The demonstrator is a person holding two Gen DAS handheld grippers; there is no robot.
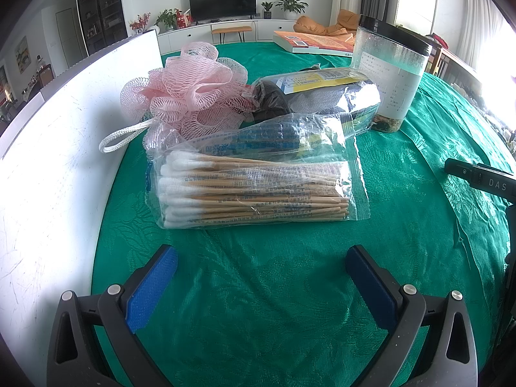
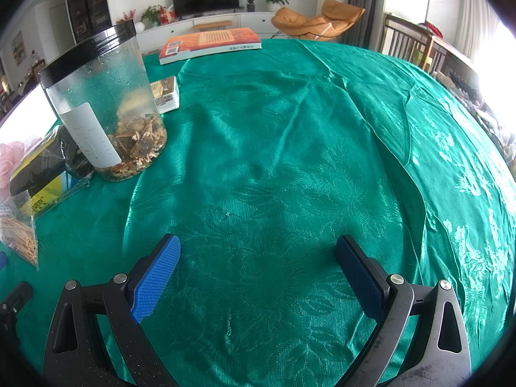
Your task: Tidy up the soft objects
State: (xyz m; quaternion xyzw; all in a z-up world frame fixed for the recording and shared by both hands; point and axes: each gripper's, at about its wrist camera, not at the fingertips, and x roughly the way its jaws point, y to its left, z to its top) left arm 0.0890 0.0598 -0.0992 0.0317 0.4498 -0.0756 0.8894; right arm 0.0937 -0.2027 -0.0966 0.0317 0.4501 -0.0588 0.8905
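Swabs in a clear bag (image 1: 254,190) lie nearest us on the green tablecloth (image 1: 258,290), just ahead of our left gripper (image 1: 261,277), whose fingers stand wide apart and hold nothing. We judge the bag light and slippery, its sticks stiff; taking it across the middle of the bundle should keep it from sagging. Behind it rests a second plastic packet (image 1: 271,138), then a pink mesh pouf (image 1: 190,93), airy and crushable, with a cord loop (image 1: 122,137) to hook. Beside that sits a foil-like packet (image 1: 322,93), touching a black-lidded jar (image 1: 390,74). Our right gripper (image 2: 258,274) is likewise spread and empty over bare cloth. What the dark packets contain we cannot tell, and the white board (image 1: 48,161) is cut off at the left.
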